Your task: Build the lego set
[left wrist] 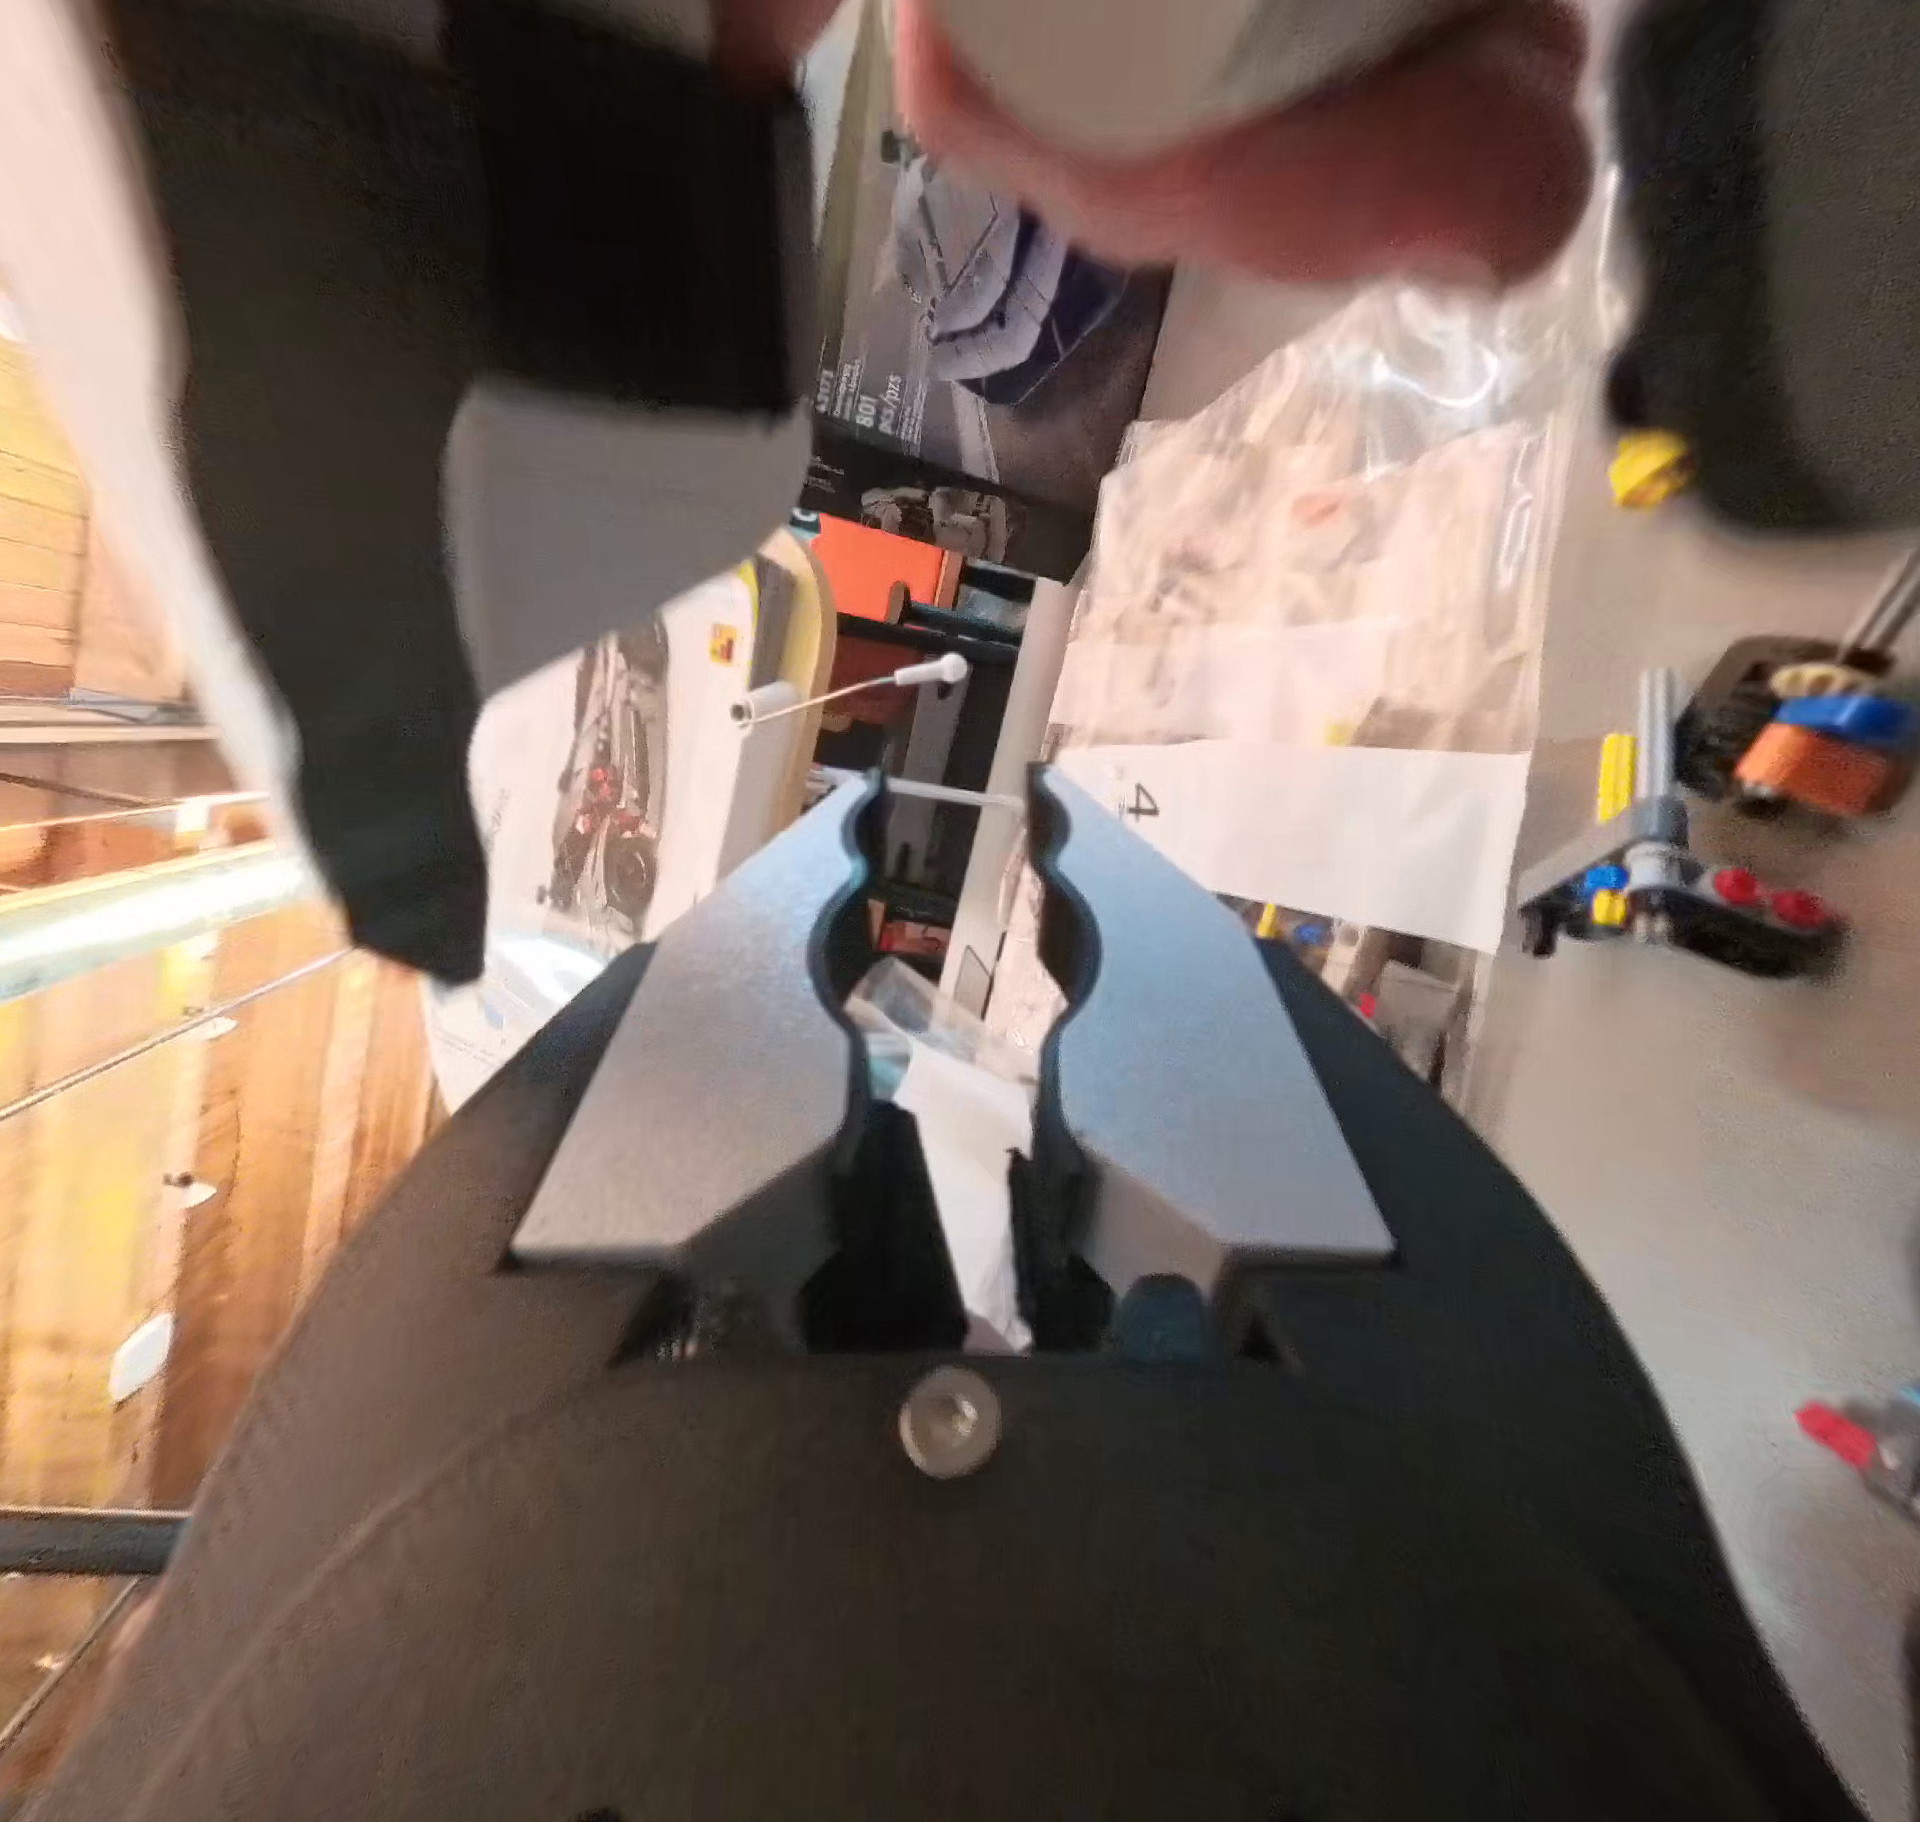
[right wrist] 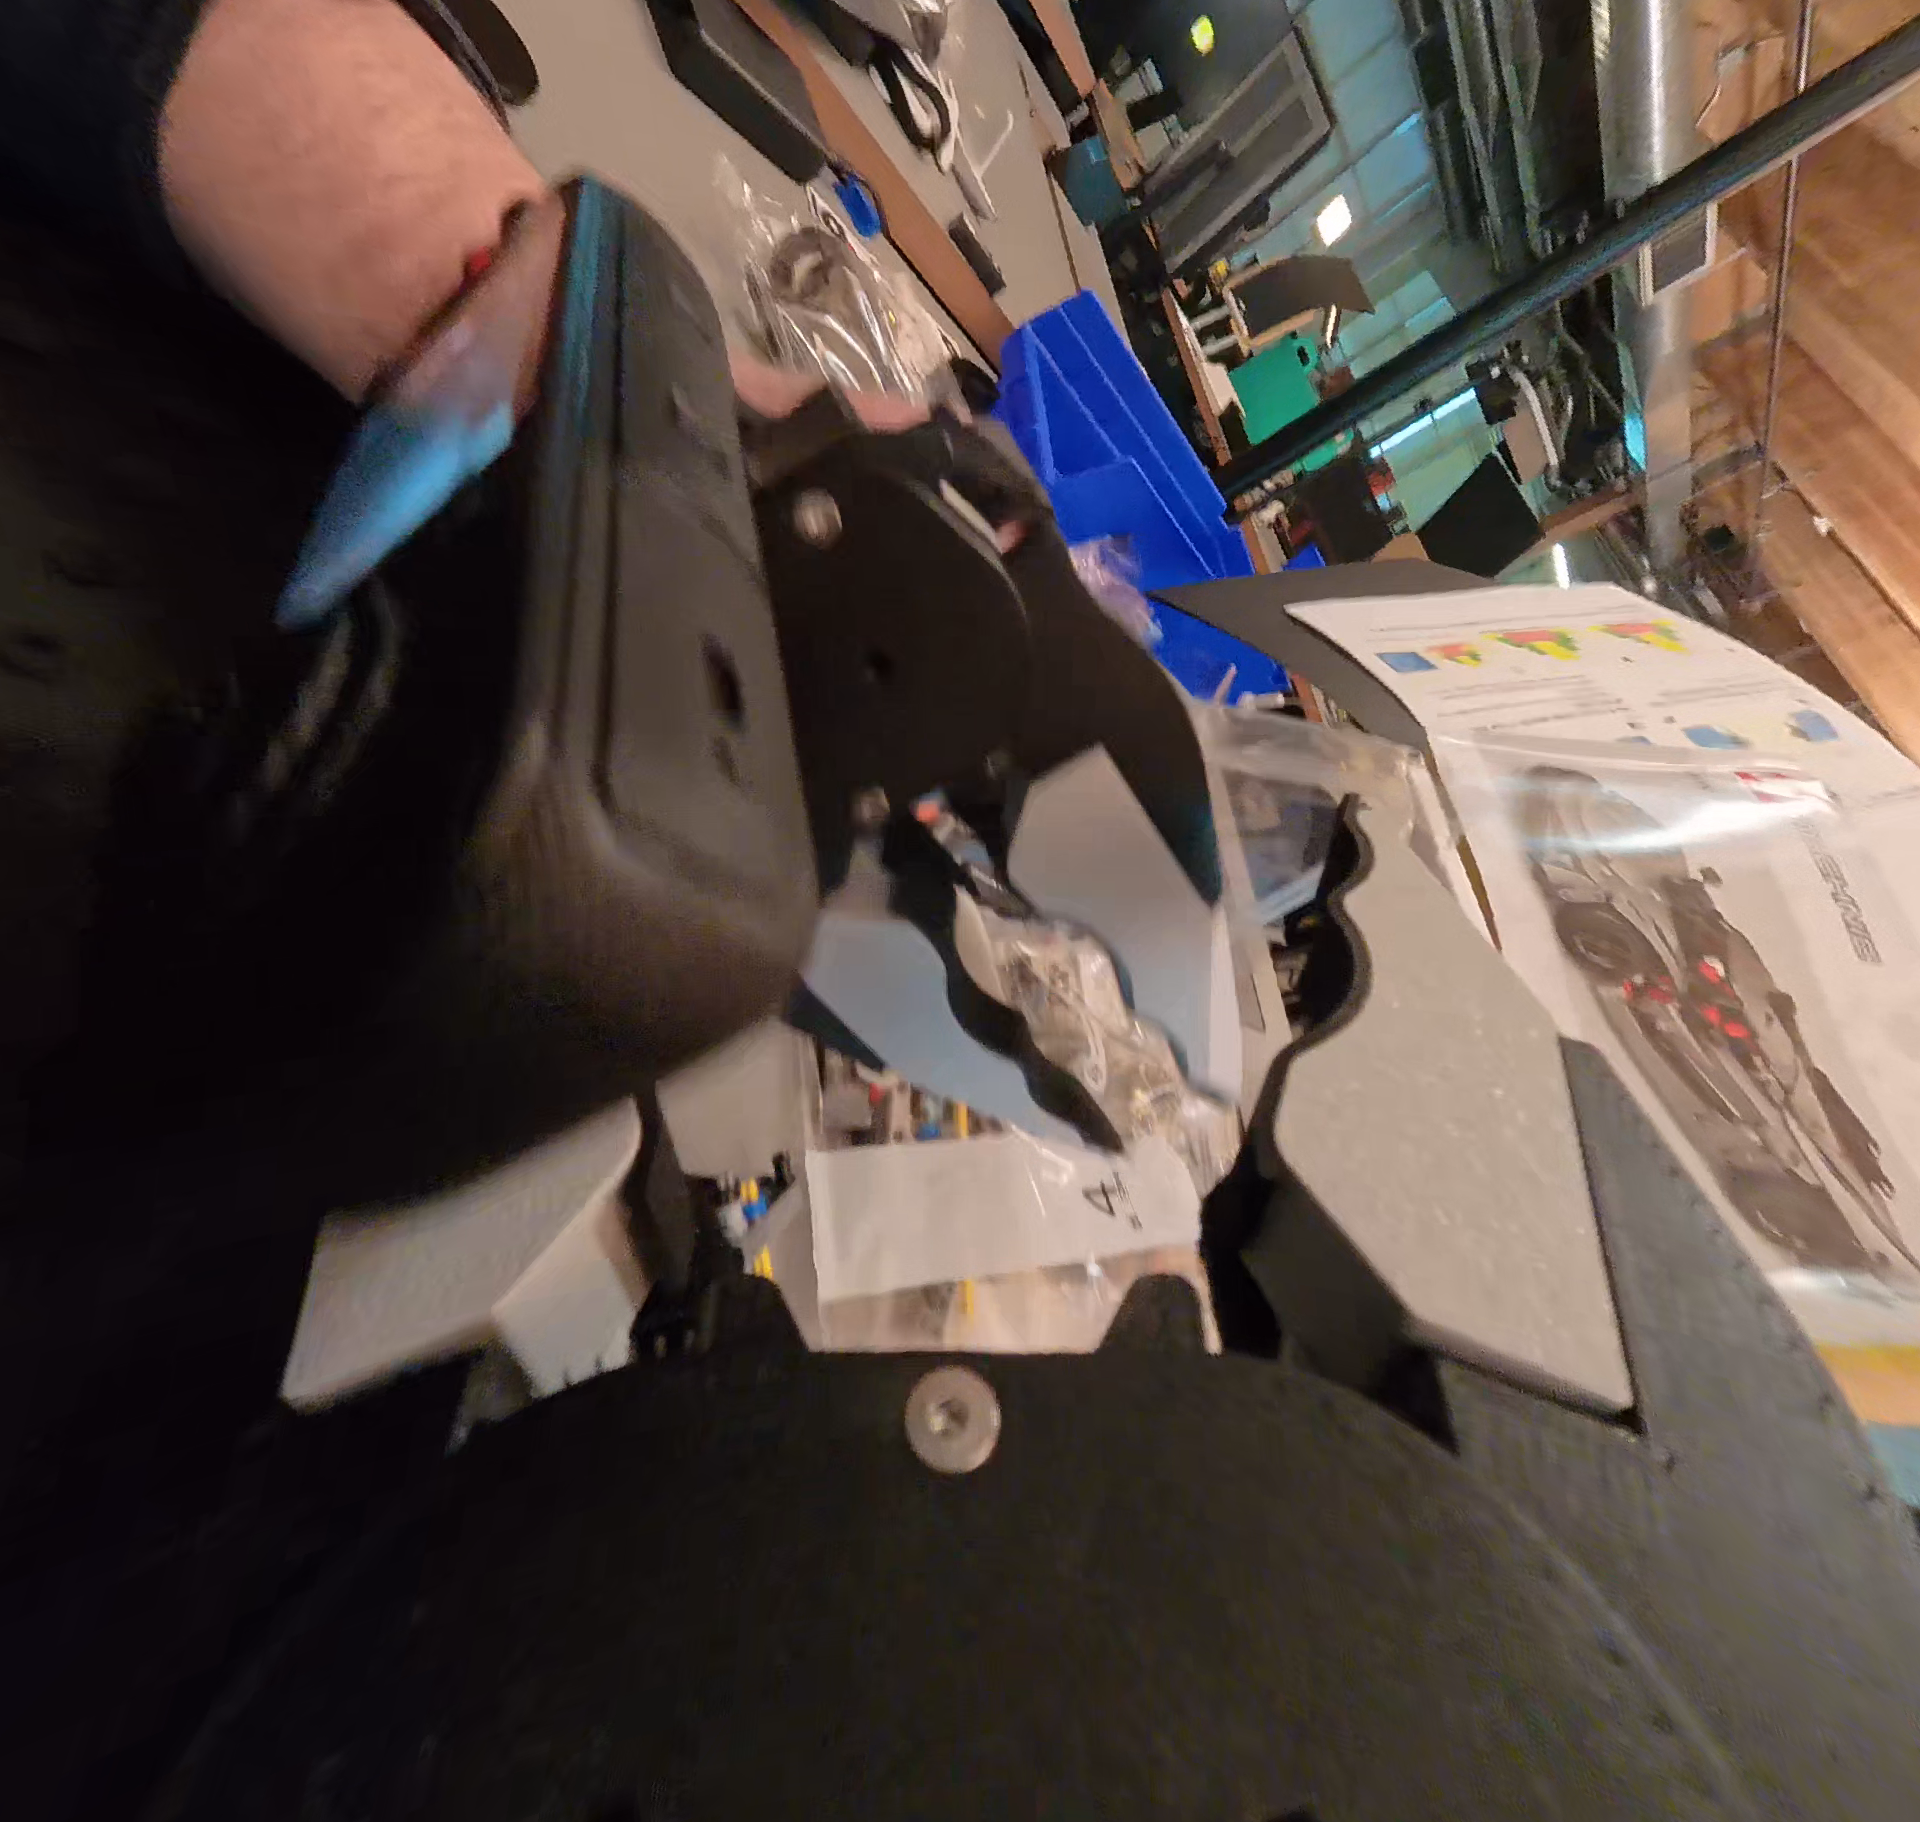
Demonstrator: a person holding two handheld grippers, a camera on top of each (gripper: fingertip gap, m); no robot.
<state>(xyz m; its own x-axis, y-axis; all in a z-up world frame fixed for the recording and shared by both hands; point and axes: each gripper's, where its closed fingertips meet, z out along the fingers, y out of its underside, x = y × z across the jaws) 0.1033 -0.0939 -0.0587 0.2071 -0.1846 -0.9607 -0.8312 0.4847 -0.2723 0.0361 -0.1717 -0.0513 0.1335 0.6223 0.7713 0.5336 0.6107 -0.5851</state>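
Grey, wavy-edged fingers of the left gripper stand a narrow gap apart, a thin white rod bridging the tips — whether they pinch it I cannot tell. Under them on the pale surface lies a clear numbered bag of Lego parts, and just right of it a partly built Lego assembly in grey, black, red and blue. Farther off stands the Lego box. In the right wrist view the right gripper is spread wide over the same bag, holding nothing, with the left gripper poised in between. The instruction booklet lies to the right, blue bins beyond.
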